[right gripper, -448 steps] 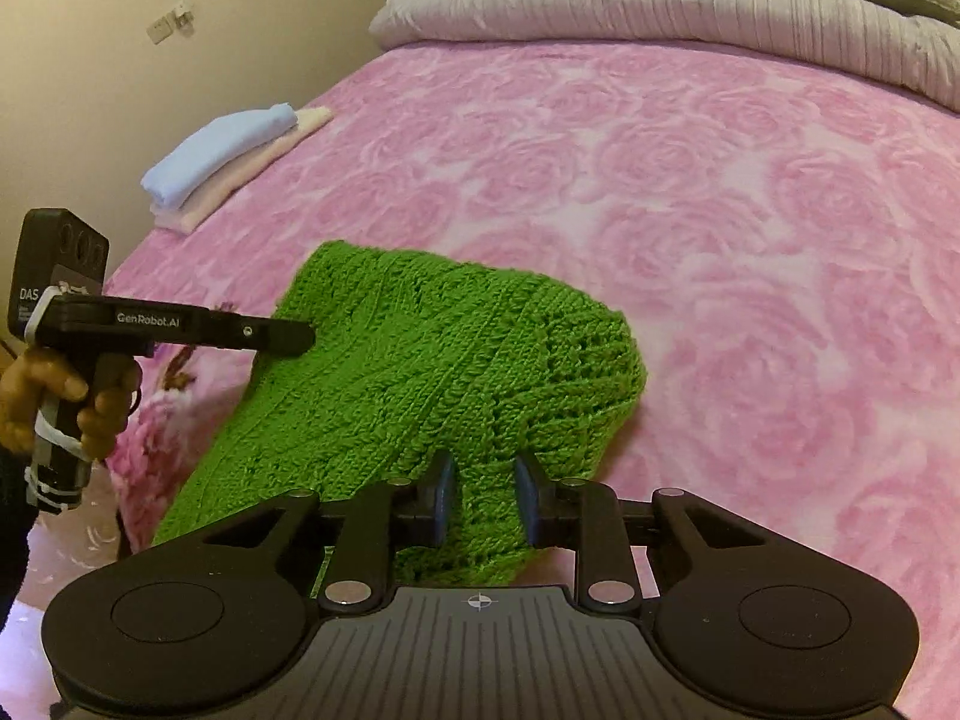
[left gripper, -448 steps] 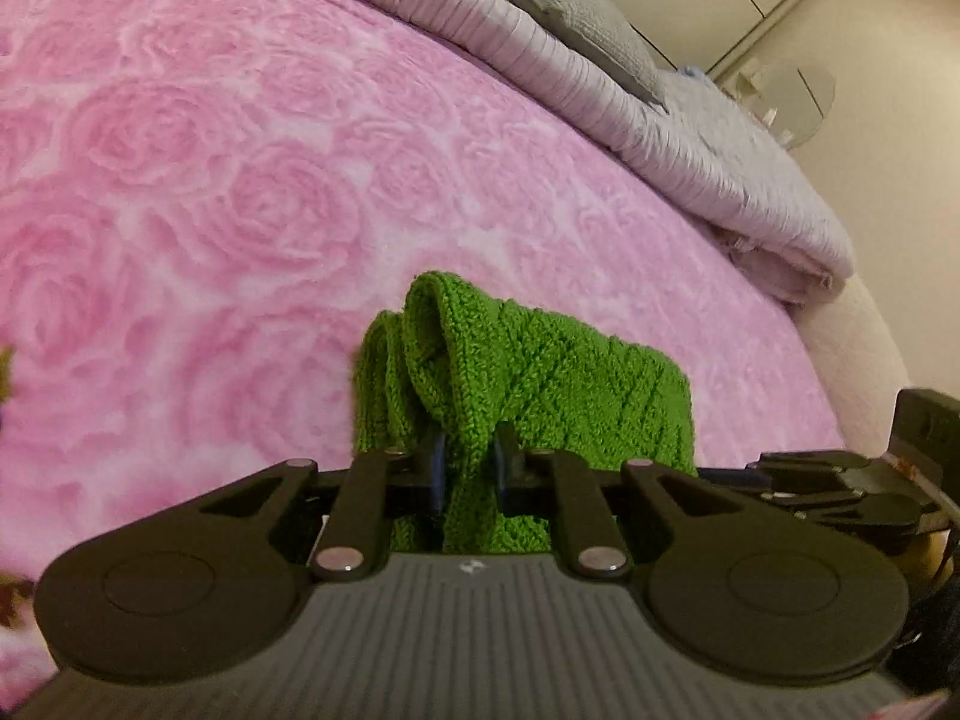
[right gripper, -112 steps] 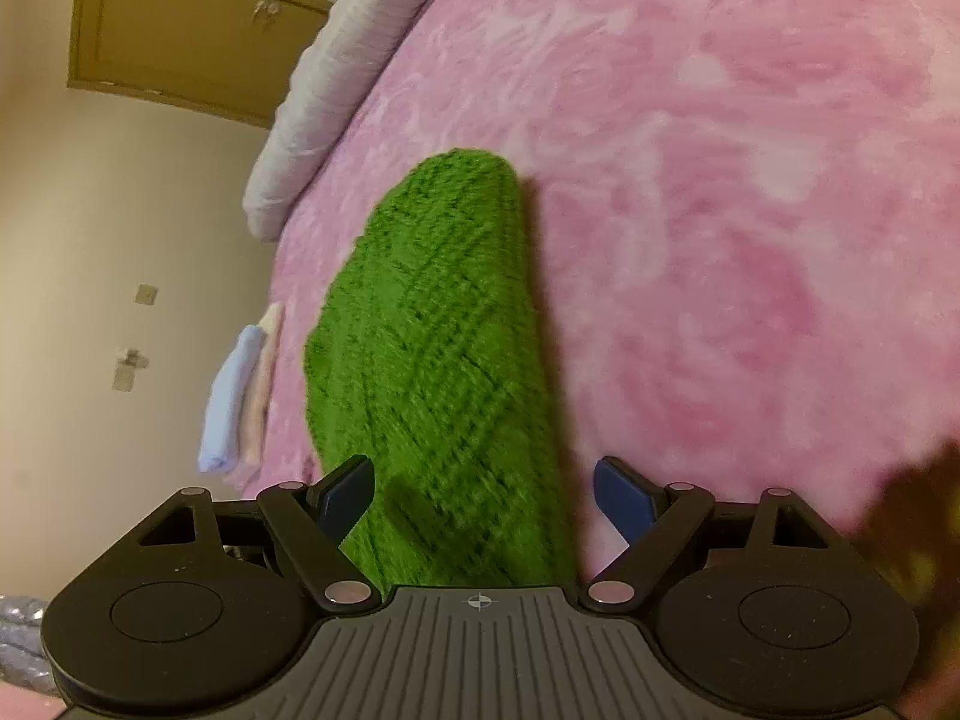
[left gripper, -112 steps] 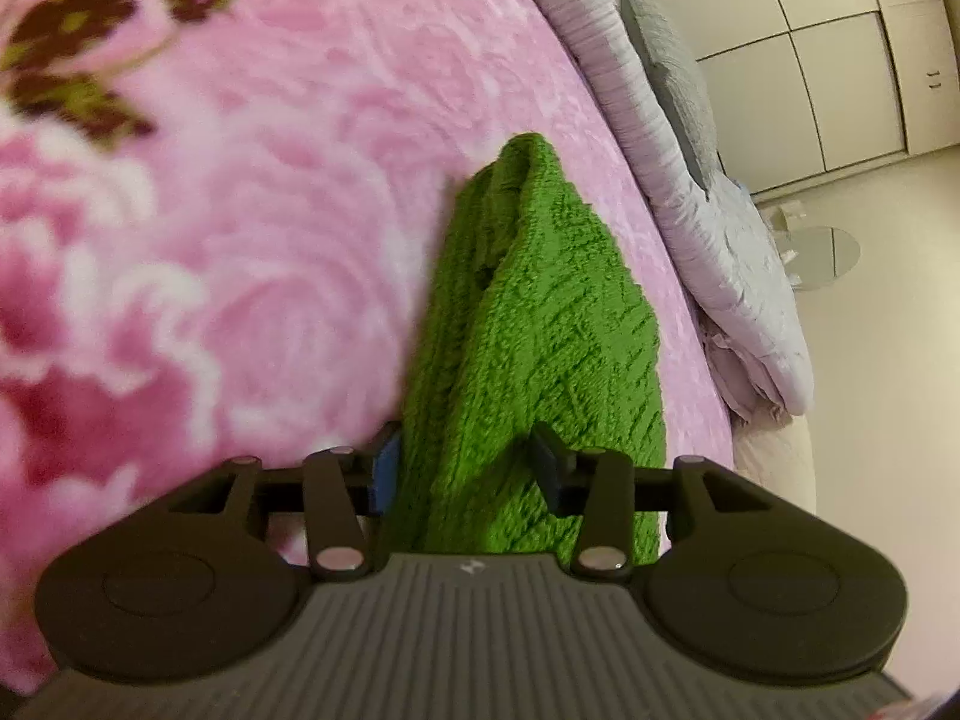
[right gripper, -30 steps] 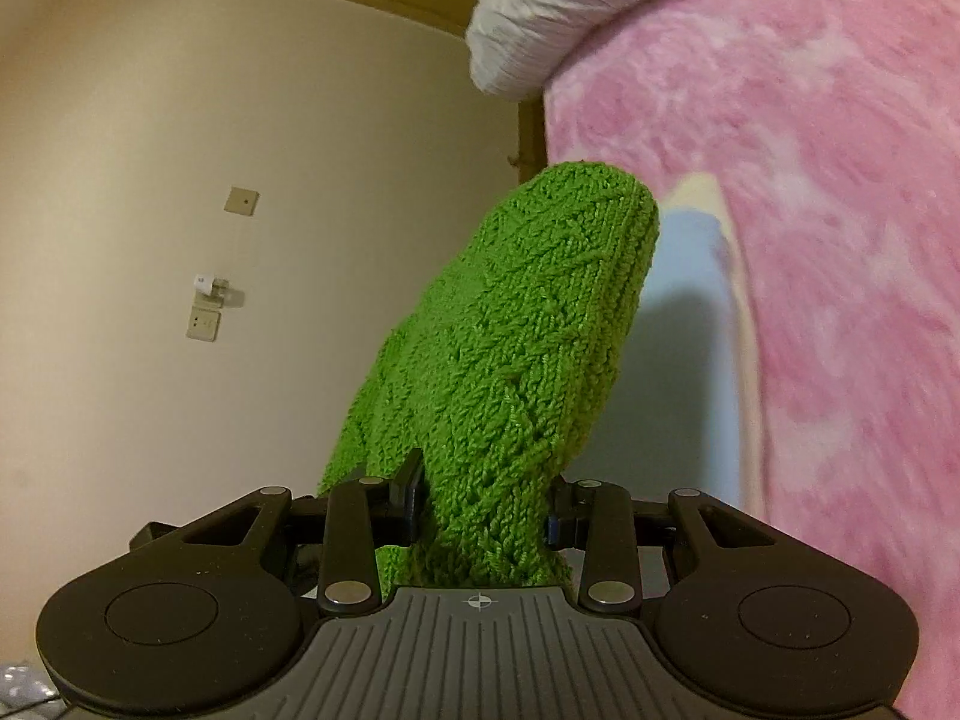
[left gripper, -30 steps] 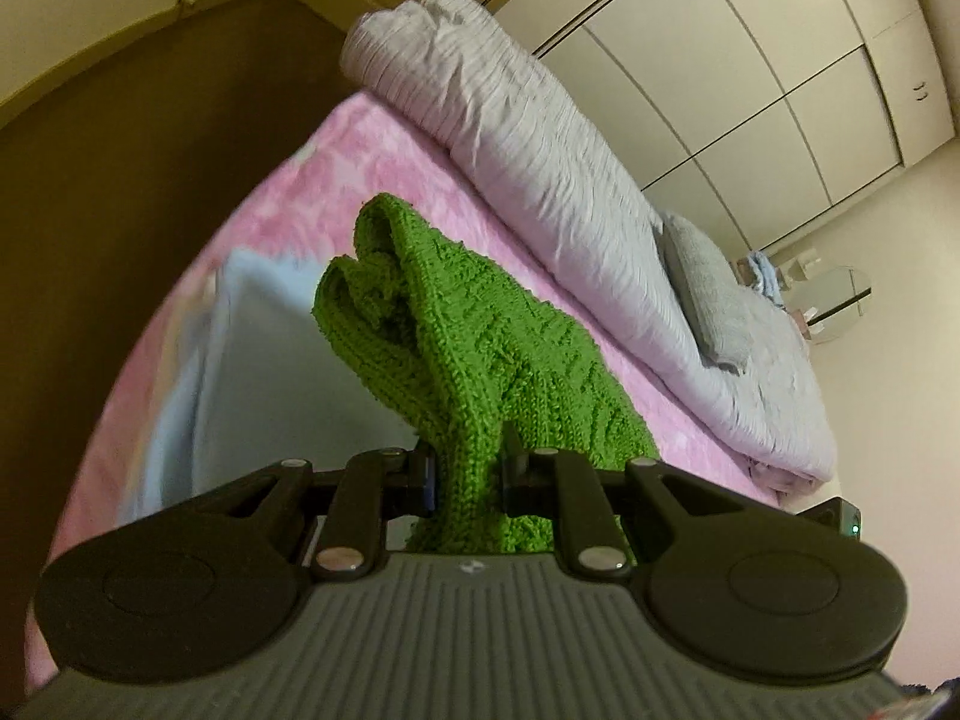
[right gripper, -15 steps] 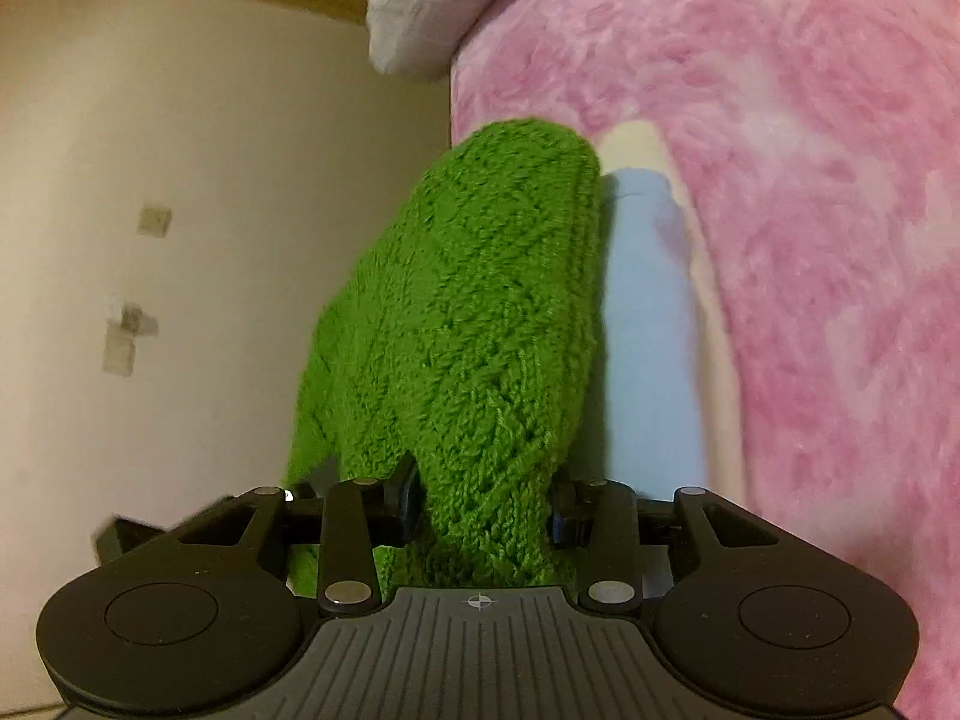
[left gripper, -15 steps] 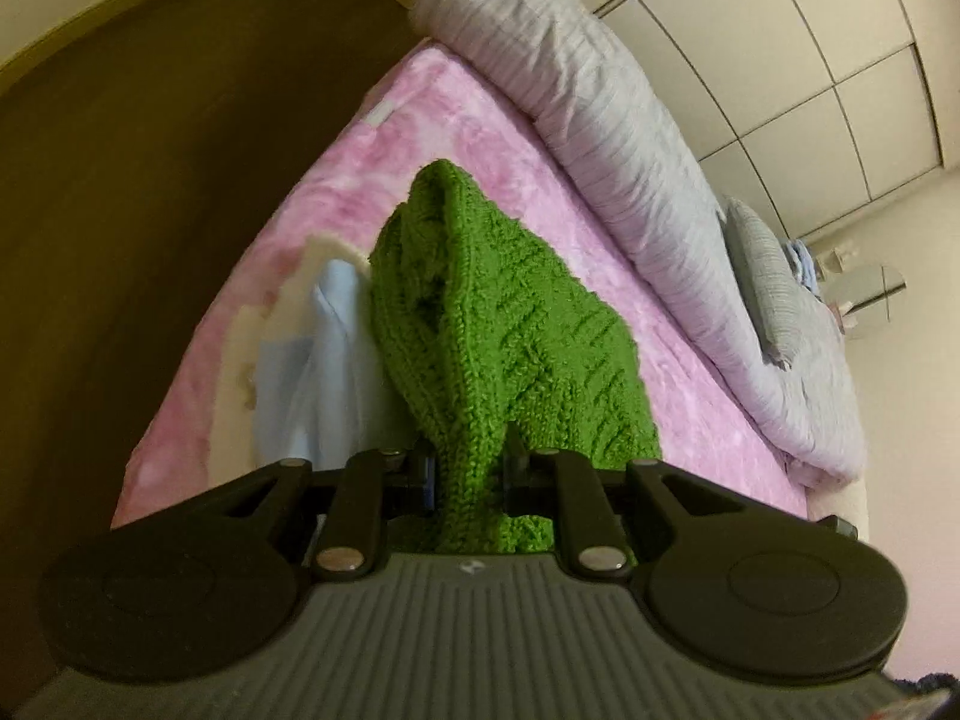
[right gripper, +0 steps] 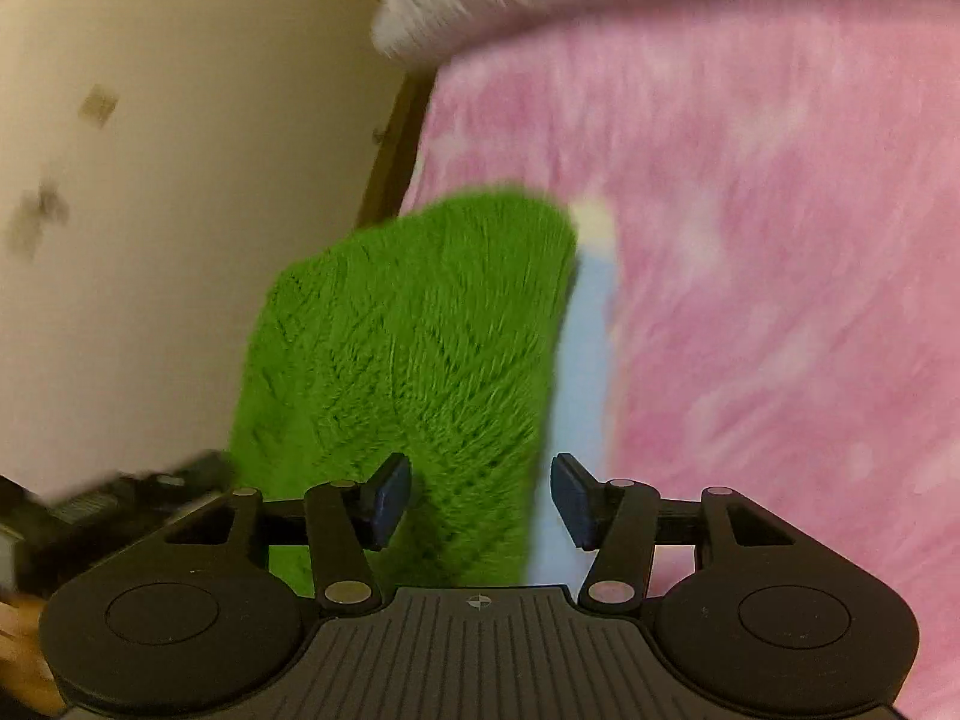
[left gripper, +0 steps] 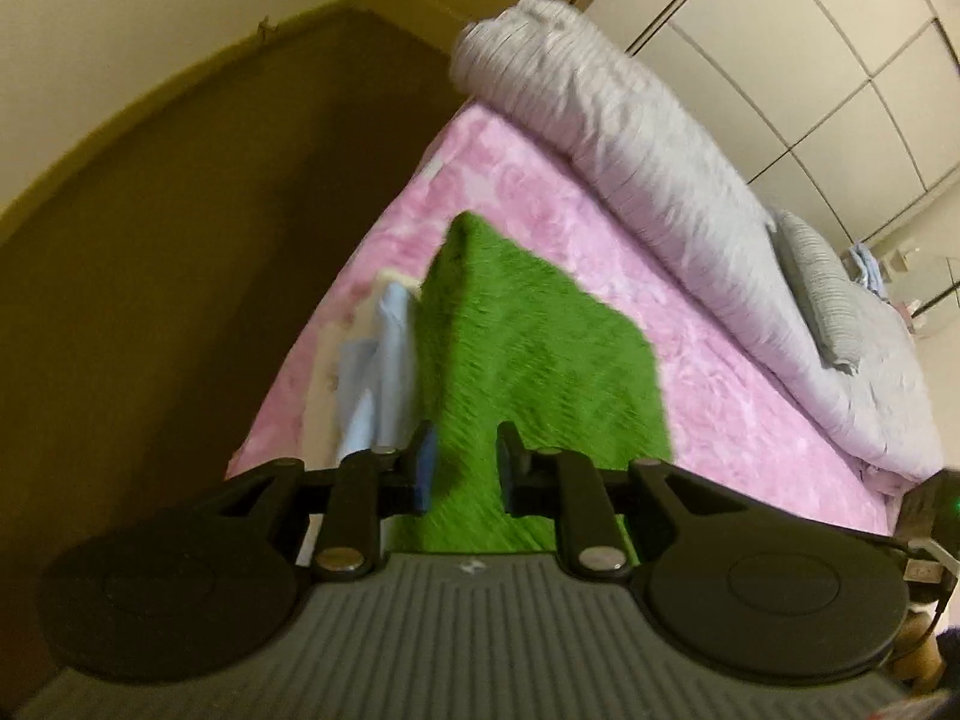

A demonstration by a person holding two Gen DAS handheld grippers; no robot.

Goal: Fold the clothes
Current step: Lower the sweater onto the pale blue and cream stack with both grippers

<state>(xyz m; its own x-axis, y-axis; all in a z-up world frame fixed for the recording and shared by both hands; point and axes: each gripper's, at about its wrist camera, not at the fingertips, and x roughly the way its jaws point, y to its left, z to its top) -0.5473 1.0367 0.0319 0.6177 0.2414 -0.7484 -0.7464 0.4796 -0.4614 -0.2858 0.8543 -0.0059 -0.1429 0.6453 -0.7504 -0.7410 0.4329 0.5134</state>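
- my left tongs (left gripper: 462, 468): jaws a little apart, green knit (left gripper: 528, 348) running between them; the frame is blurred, so i can't tell if the pads still pinch it or just flank it.
- my right tongs (right gripper: 480, 498): jaws spread wide, the knit (right gripper: 414, 348) passes between them w/ a gap on the right side, so nothing's clamped there.
- green knit is folded and lies on top of a light blue folded garment (left gripper: 384, 360), which sits on a cream one (left gripper: 327, 360); the stack is at the bed's edge near the wall.
- in the right view the blue garment (right gripper: 582, 372) shows as a strip along the knit's right side, cream tip (right gripper: 591, 219) just beyond it.
- under the stack is the pink rose blanket (left gripper: 708, 384) covering the bed.
- farther out: rolled grey duvet (left gripper: 630, 138) along the bed's far side, w/ a grey pillow (left gripper: 822, 300) on it.
- beyond that, white wardrobe doors (left gripper: 798, 60); dark floor (left gripper: 180, 276) left of the bed.
- both views are motion-blurred.
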